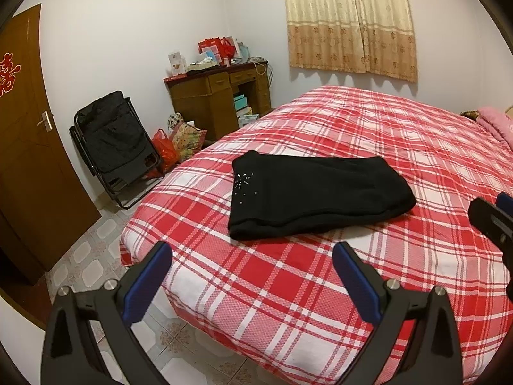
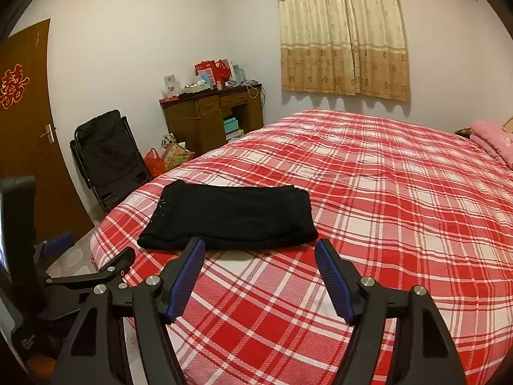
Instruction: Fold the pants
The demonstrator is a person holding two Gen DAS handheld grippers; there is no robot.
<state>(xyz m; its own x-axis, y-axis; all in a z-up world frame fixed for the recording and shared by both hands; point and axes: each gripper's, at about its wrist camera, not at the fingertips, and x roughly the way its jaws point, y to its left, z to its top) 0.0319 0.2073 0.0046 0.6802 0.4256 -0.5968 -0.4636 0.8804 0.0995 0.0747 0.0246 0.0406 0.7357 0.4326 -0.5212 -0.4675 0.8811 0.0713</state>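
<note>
both grippers, left (image 1: 253, 258) and right (image 2: 260, 254), fingers spread, near folded pants (image 1: 315, 197) whose layers blur

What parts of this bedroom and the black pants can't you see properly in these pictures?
- Black pants: folded, so inner layers and legs hide under the top layer in both views.
- Desk clutter: too small to name, both views.
- Pink pillow: cut off by the right edge.
- Door: cut off by the left edge.
- Right tool: only a corner shows in the left wrist view; the left tool is open too.
</note>
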